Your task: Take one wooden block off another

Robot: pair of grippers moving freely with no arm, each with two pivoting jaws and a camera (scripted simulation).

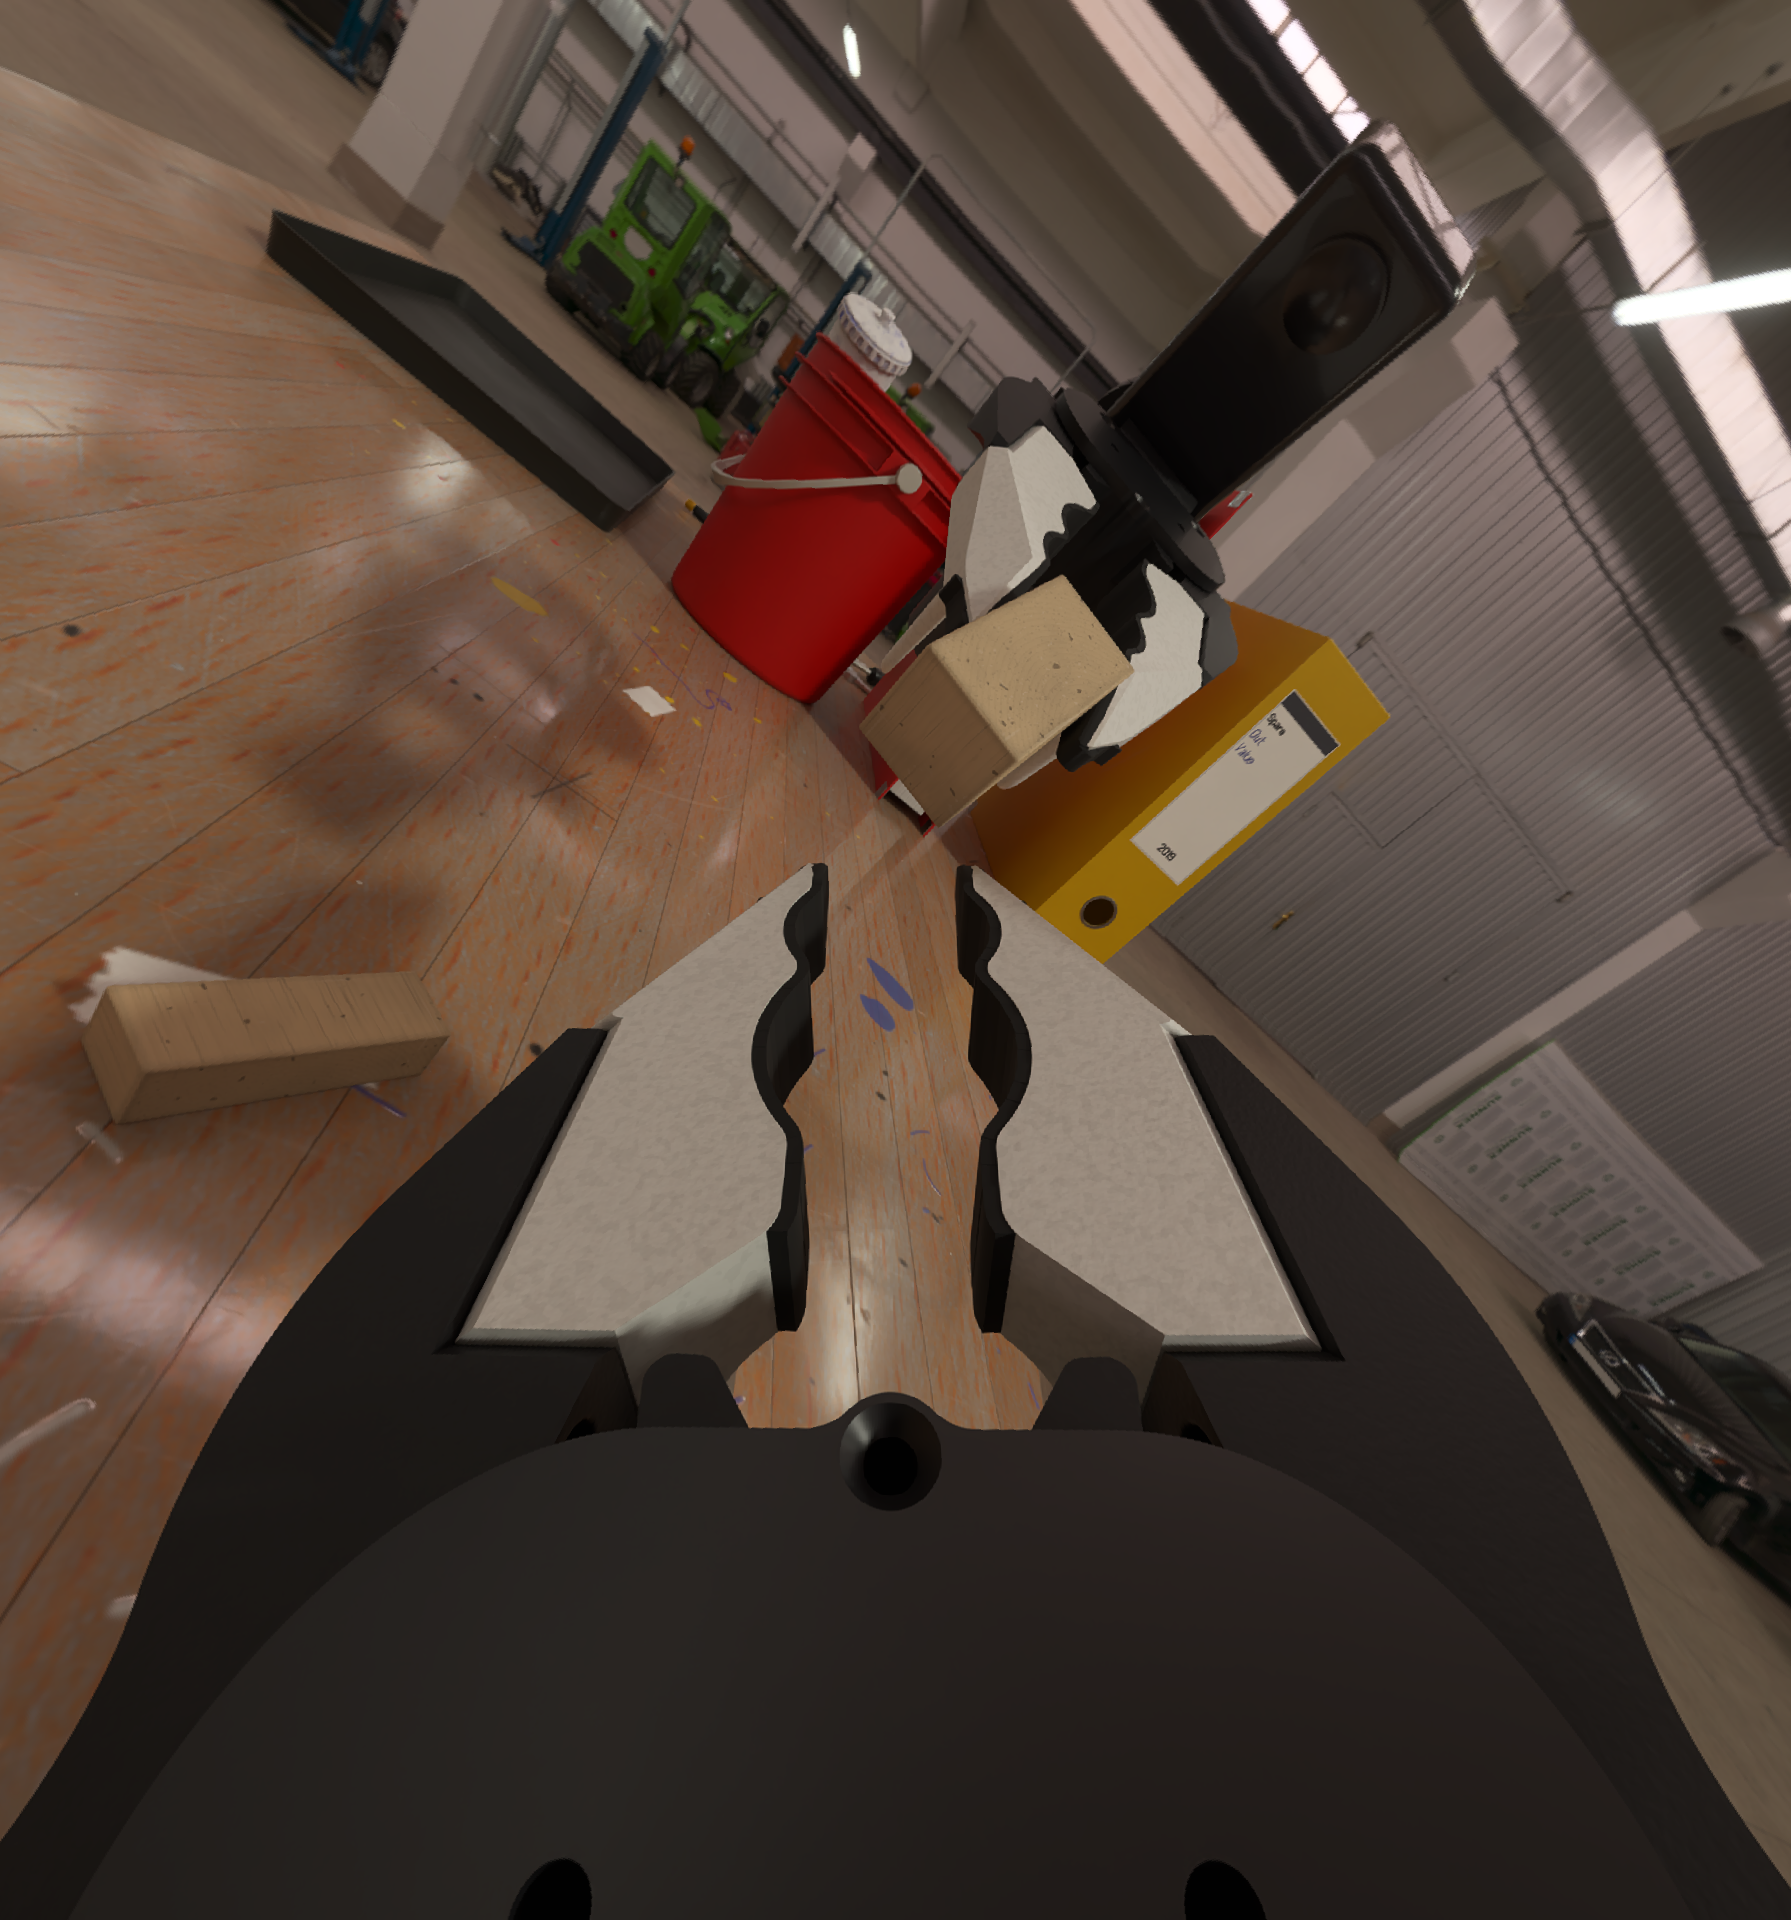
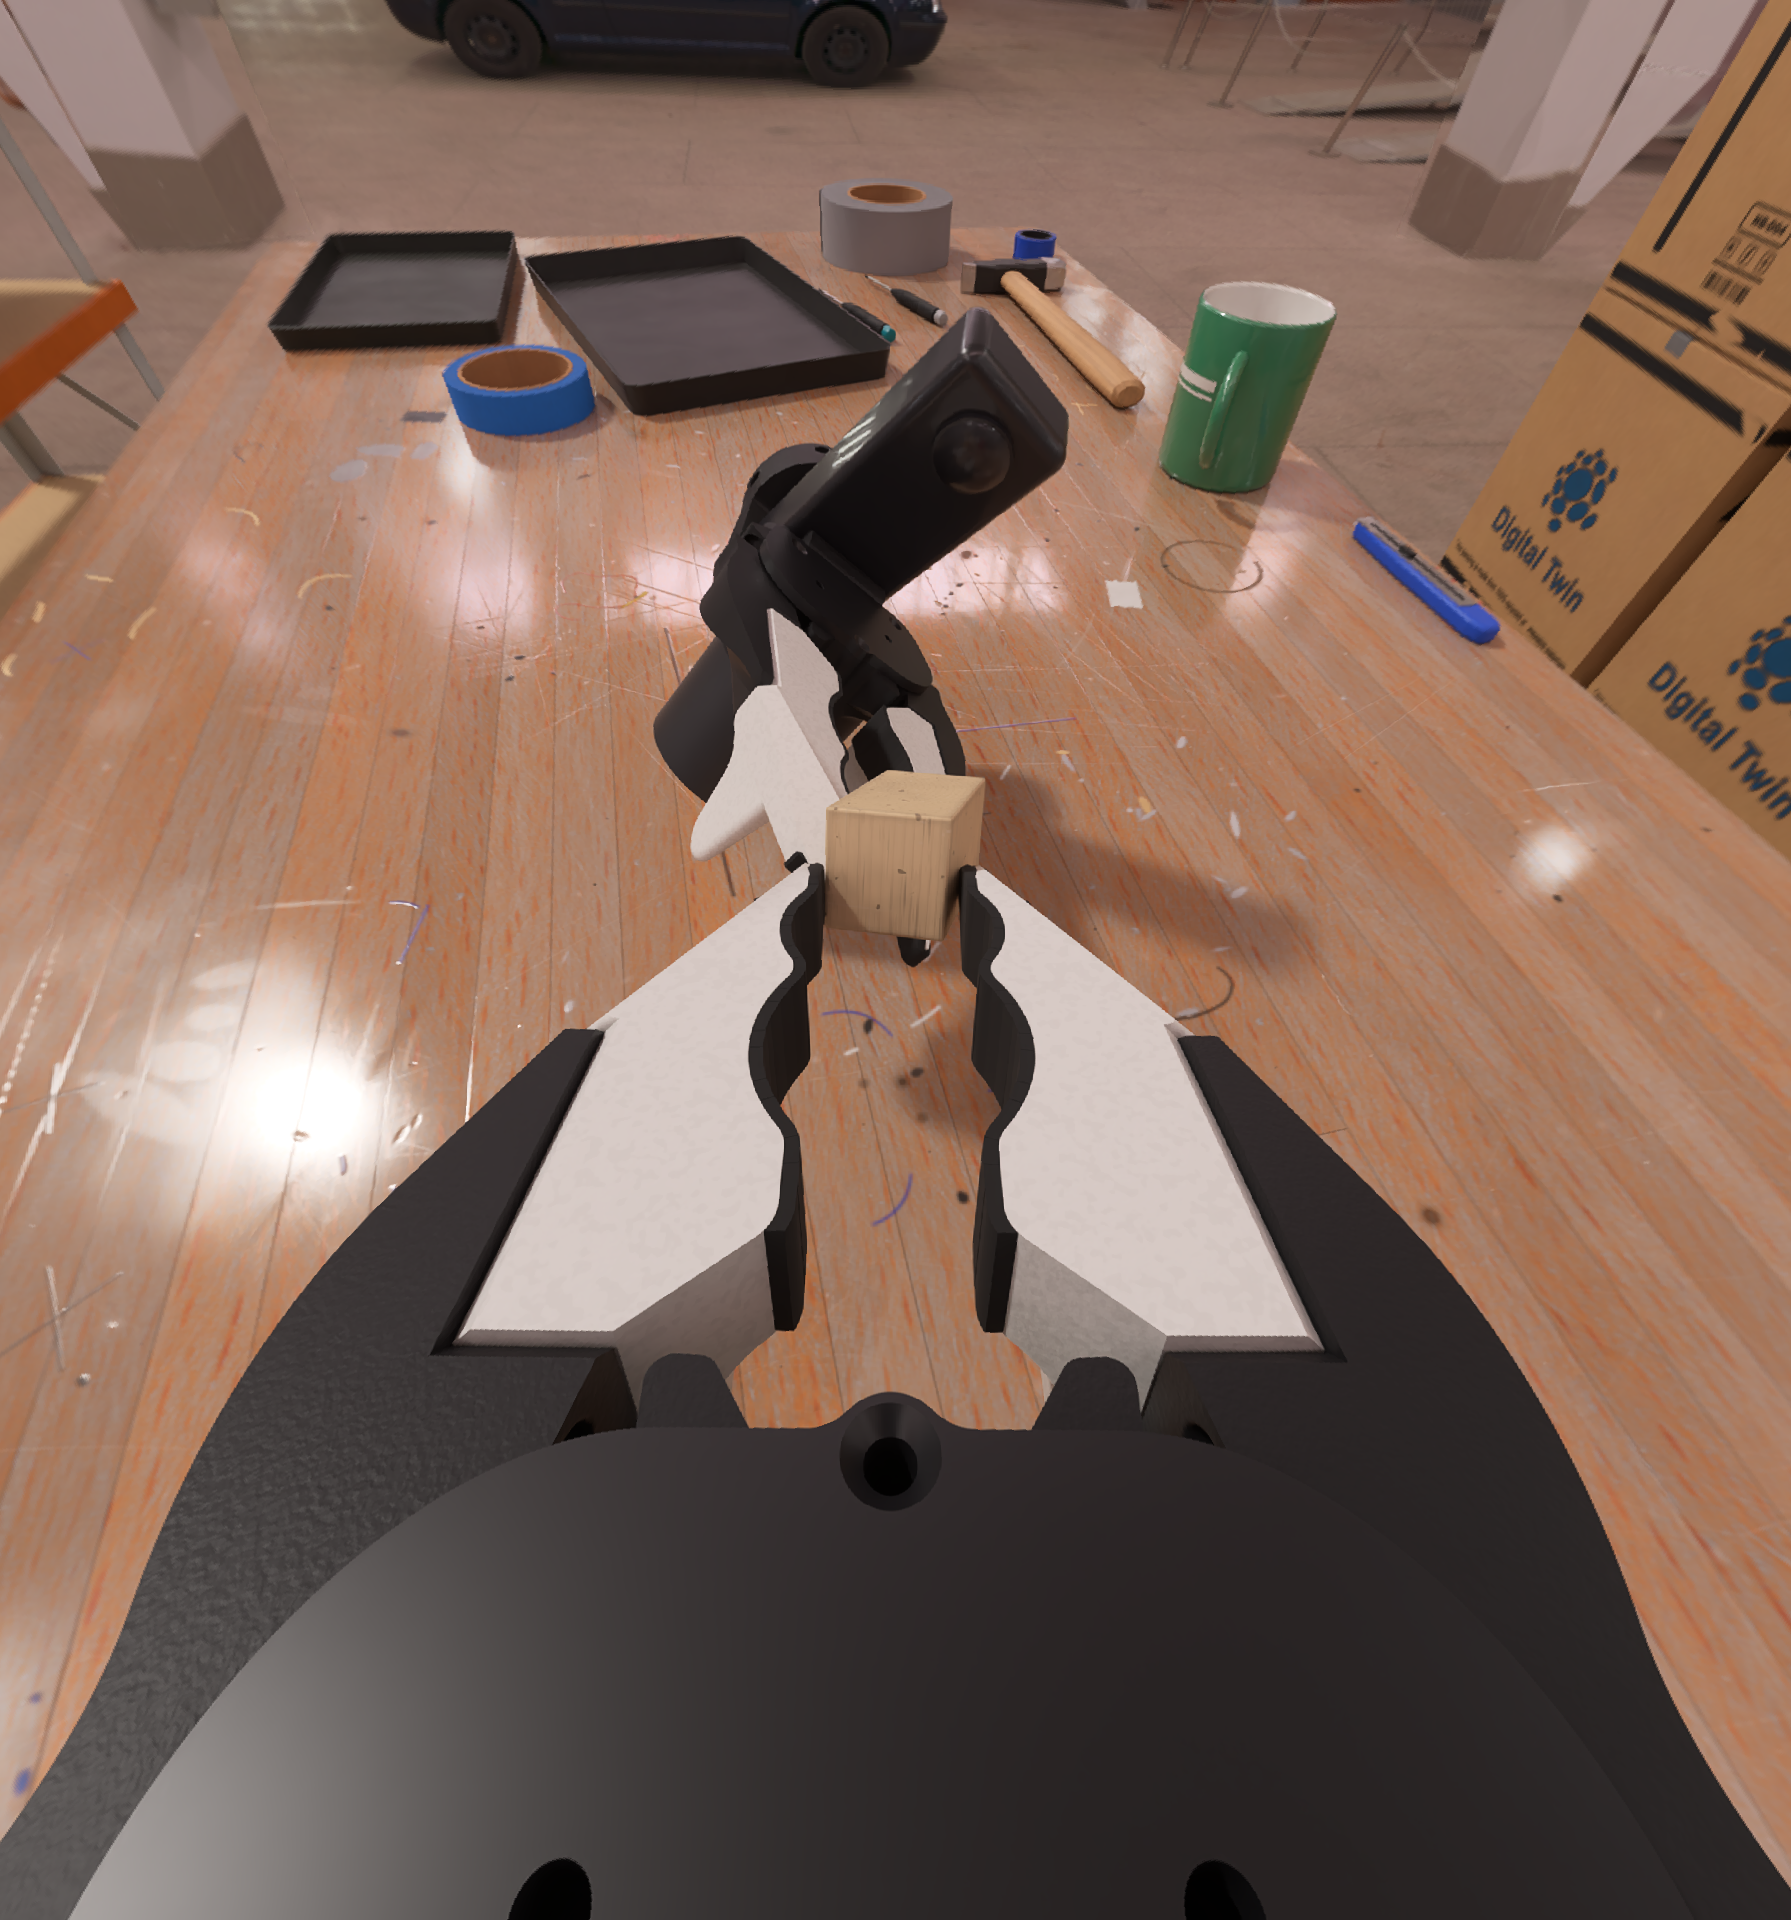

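Observation:
My right gripper (image 2: 891, 883) is shut on a small wooden cube (image 2: 901, 857) and holds it at the fingertips, above the wooden table (image 2: 351, 831). The left wrist view shows this gripper (image 1: 1016, 675) with the cube (image 1: 974, 717) in the air, up and to the right. A long wooden block (image 1: 267, 1039) lies flat on the table at the left, apart from the cube. My left gripper (image 1: 891, 883) is open and empty, low over the table. In the right wrist view it (image 2: 797, 831) sits just behind the cube.
A red bucket (image 1: 808, 520), a yellow binder (image 1: 1182, 790) and a black tray (image 1: 455, 353) stand beyond the cube. The right wrist view shows two black trays (image 2: 704, 322), blue tape (image 2: 517, 390), grey tape (image 2: 886, 223), a hammer (image 2: 1057, 322), a green mug (image 2: 1244, 384) and cardboard boxes (image 2: 1701, 520).

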